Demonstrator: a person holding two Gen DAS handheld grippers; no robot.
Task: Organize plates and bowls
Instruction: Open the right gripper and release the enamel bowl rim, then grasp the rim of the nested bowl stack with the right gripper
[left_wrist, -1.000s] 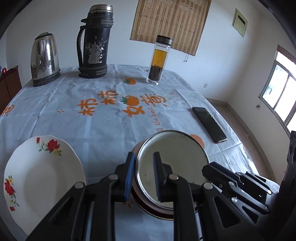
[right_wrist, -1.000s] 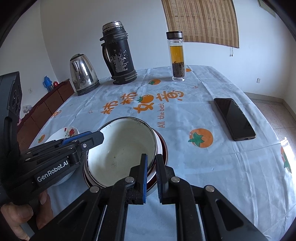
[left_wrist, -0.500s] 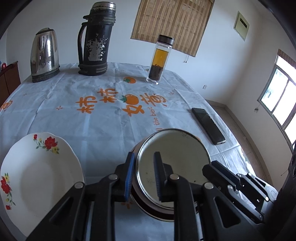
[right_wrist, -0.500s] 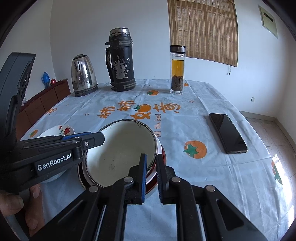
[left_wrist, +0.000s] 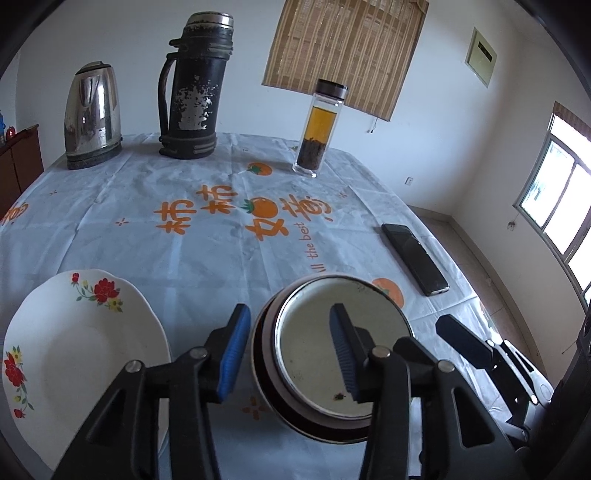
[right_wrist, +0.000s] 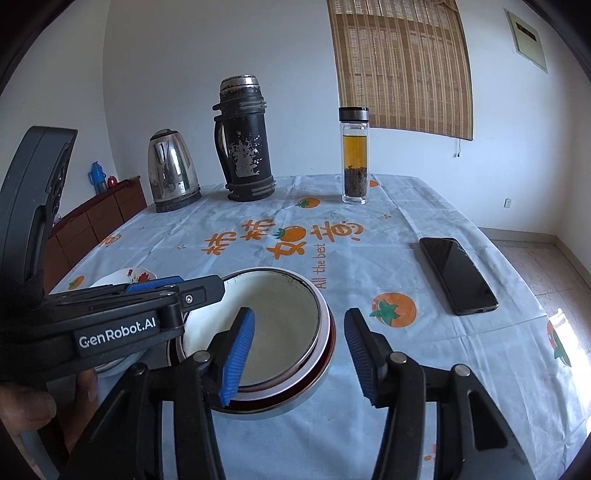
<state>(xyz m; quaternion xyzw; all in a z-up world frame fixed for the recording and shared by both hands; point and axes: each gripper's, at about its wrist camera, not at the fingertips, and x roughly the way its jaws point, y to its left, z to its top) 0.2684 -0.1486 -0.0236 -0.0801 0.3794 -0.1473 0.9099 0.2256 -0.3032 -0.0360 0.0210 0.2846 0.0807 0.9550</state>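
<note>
"GenRobot.AI" on left hand-held gripper (right_wrist: 207, 291); "All the best" + orange characters on tablecloth (right_wrist: 369, 258).

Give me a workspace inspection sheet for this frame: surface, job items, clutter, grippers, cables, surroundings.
Surface: table under a pale tablecloth printed with orange fruit and lettering; creased.
Job's things: enamel bowl nested in a darker bowl, near edge; floral plate beside it, apart.
Clutter: steel kettle, black thermos, tea bottle along the far side; phone lying flat.
Grippers: left gripper open, straddling the bowl's left rim; right gripper open, straddling the right rim.
Cables: nothing seen.
Surroundings: bamboo blind, window, wooden cabinet.
</note>
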